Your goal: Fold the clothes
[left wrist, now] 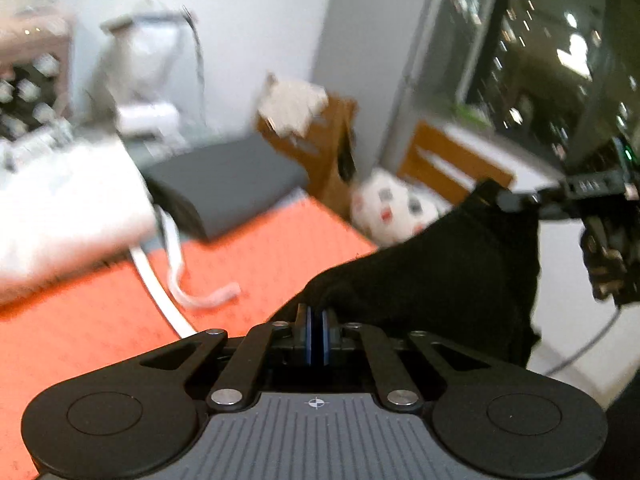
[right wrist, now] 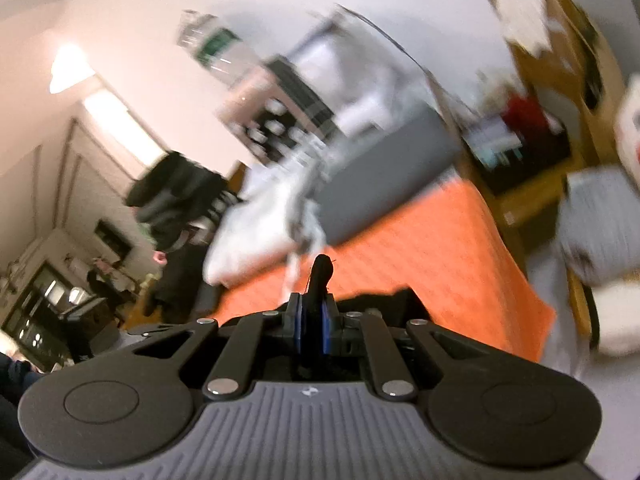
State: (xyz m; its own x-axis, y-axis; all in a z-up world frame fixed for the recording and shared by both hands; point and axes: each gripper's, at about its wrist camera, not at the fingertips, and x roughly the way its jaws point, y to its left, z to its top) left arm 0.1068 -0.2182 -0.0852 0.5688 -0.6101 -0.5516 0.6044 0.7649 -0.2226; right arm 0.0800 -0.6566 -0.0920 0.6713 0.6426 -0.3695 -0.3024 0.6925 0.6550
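- Orange table cover (left wrist: 100,320): the working surface, spread beneath both grippers; in the right wrist view its far corner (right wrist: 460,248) drops off toward the floor
- Black garment (left wrist: 440,280): the task's thing, lifted clear of the cover and stretched in the air between the two grippers; it hangs as a slack sheet with no fold line visible, and in the right wrist view only a bunched tip (right wrist: 322,276) and a dark edge below show
- White garment (left wrist: 60,216): a blurred heap at the far left of the cover, with two white straps trailing onto the orange; whether it is folded cannot be told
- Grey box (left wrist: 224,184): sits behind the white heap at the back edge of the cover, apart from the black cloth
- Left gripper (left wrist: 318,328): fingers clenched together on an edge of the black cloth, which rises straight out of the pinch
- Right gripper (right wrist: 314,320): fingers closed on a bunched corner of the same cloth; seen from the left wrist view as a dark mechanism (left wrist: 520,200) at the cloth's upper right corner
- Progress, as judged: early; the garment is held up by two points and not yet laid flat, so spreading it on the cover and every fold appear left to do
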